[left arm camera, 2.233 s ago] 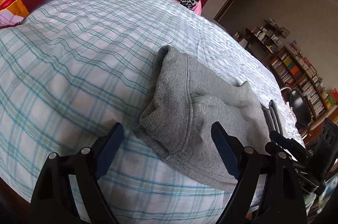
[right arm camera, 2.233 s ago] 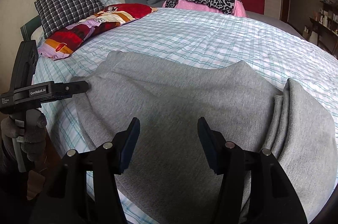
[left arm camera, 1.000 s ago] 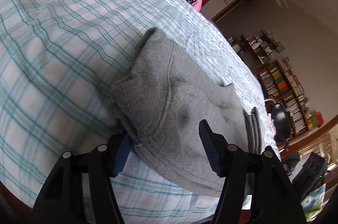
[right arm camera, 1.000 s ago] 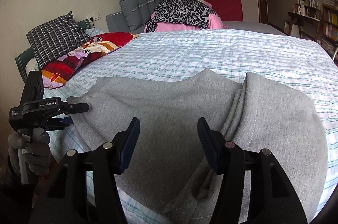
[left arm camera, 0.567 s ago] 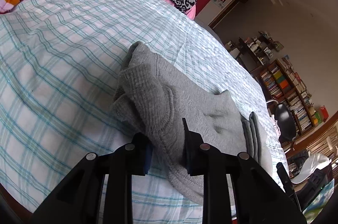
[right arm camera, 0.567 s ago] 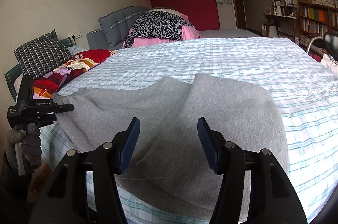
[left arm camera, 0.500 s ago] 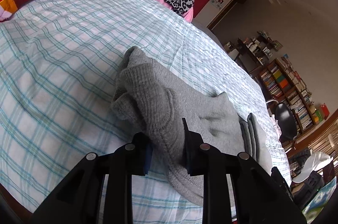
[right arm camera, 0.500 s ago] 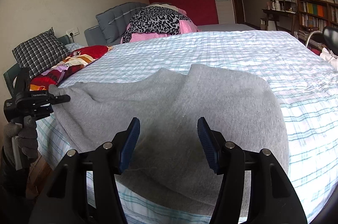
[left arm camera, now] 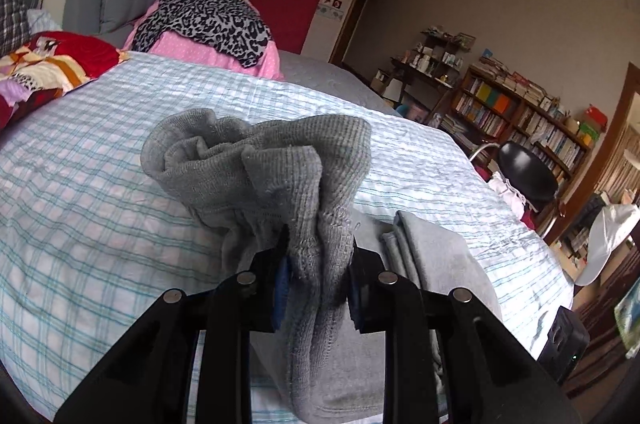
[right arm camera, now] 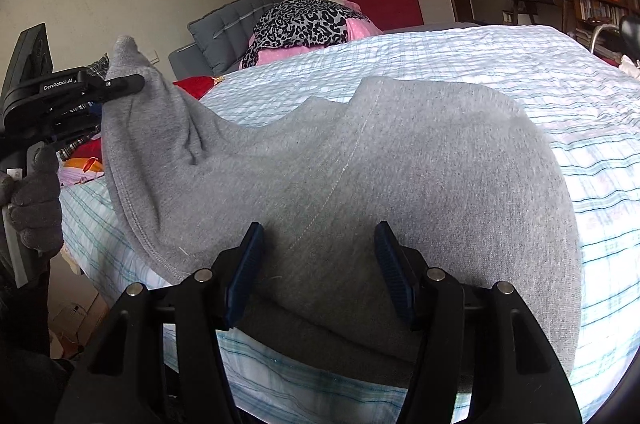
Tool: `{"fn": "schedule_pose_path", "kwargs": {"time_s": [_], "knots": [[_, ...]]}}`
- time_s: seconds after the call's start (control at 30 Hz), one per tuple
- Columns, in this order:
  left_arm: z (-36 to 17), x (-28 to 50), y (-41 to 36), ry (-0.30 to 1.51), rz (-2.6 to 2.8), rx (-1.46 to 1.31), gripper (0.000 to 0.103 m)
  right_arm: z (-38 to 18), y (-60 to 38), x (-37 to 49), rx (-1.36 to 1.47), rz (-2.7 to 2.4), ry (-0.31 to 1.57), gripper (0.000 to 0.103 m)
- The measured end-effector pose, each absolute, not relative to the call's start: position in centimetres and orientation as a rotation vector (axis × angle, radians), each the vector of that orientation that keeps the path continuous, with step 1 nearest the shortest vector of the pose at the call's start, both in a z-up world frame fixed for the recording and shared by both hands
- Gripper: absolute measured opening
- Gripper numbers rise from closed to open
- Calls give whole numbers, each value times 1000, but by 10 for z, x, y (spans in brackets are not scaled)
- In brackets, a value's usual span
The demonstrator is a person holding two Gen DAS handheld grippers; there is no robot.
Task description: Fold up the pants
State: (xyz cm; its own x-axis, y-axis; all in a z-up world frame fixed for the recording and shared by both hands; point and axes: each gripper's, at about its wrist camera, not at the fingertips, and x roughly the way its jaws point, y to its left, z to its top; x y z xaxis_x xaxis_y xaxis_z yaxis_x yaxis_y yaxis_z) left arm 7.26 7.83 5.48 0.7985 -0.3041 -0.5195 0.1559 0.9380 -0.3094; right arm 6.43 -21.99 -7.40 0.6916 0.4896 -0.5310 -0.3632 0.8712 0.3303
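Observation:
Grey sweatpants (right arm camera: 400, 159) lie folded lengthwise across the near part of a checked bed. My left gripper (left arm camera: 318, 276) is shut on the ribbed end of the grey pants (left arm camera: 276, 159), which bunches up above its jaws. In the right wrist view that left gripper (right arm camera: 120, 83) holds the end lifted off the bed at the left, in a gloved hand (right arm camera: 36, 199). My right gripper (right arm camera: 320, 264) stands open just above the near edge of the pants, with cloth below its fingers but nothing pinched.
The bed sheet (left arm camera: 80, 183) is blue-and-white checked. Pillows (left arm camera: 48, 63) and a leopard-print cloth on a pink pile (left arm camera: 208, 19) lie at the head. Bookshelves (left arm camera: 520, 115) and a black chair (left arm camera: 528, 171) stand past the bed's right side.
My left gripper closed on the ribbed end of the pants and lifted it up off the bed. My right gripper stayed open and came lower, closer to the pants' near edge.

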Motion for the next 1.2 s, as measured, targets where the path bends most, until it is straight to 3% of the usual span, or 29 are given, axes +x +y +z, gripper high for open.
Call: {"fn": "schedule_pose_path", "kwargs": {"time_s": [0.5,0.83,0.93,1.0,1.2], "knots": [[39,91,-91,694,-491,31,23,-64,-307,42,446,392,565,59],[-24,82,-160,808,-576,219,24,-70,-347,33,539,316,553,59],[-39,77,-160,826,-591,232,38,-71,-357,34,573,320,555,59],[-41,73,-157,828,-623,223,53,-70,-363,35,602,332,556,59],[-35,58,-146,814,-671,182,66,-62,-365,47,697,421,577,59]]}}
